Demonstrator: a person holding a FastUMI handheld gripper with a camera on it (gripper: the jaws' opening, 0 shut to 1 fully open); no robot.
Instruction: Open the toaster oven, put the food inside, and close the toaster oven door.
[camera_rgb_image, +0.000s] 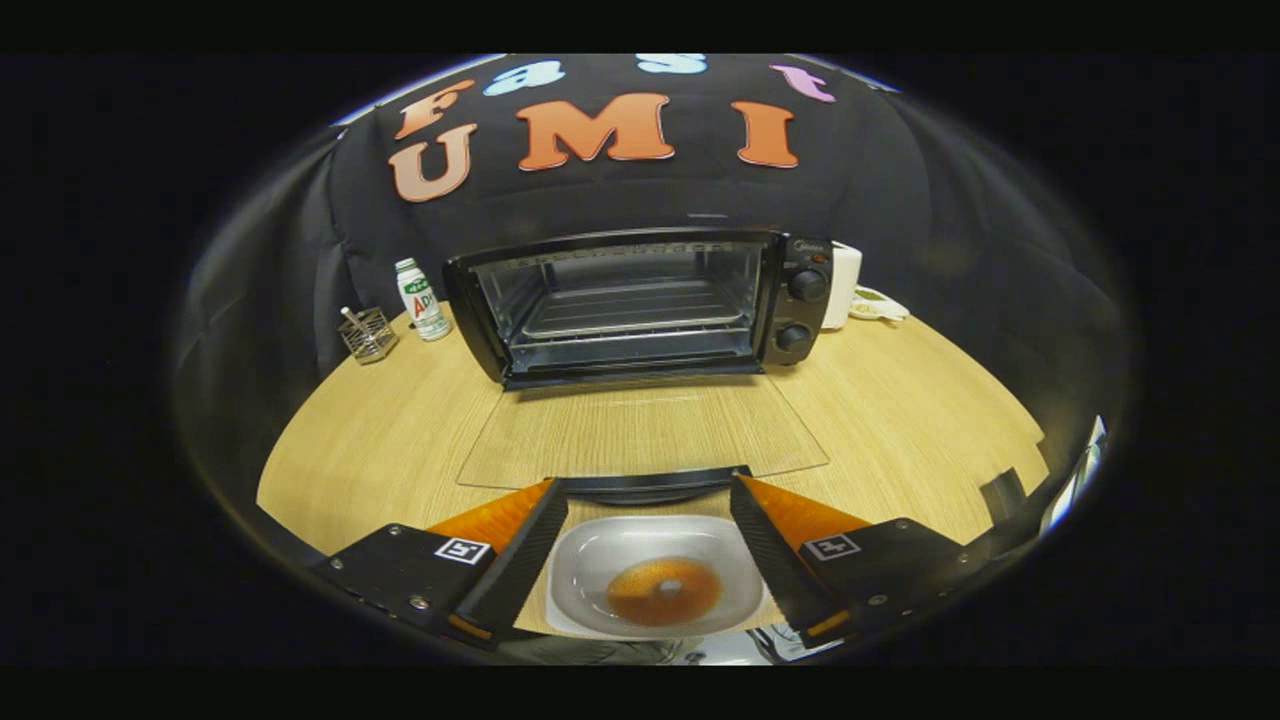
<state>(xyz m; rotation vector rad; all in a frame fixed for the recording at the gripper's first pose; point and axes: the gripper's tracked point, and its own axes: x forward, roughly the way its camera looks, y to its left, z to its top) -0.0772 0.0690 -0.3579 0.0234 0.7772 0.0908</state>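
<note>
A black toaster oven (640, 305) stands at the back of the wooden table (380, 440). Its glass door (640, 432) is folded down flat towards me, and the dark handle (650, 484) lies just past my fingertips. Inside, a wire rack (635, 310) is bare. A white square dish (655, 582) holding a brown ring-shaped pastry (663, 590) sits on the table below and between my fingers. My gripper (648, 492) is open, its fingers spread to either side of the dish without touching it.
Left of the oven stand a white bottle with a green cap (421, 299) and a small wire basket (367, 334). To the oven's right are a white appliance (845, 283) and a small plate (878, 305). The table edge curves at right.
</note>
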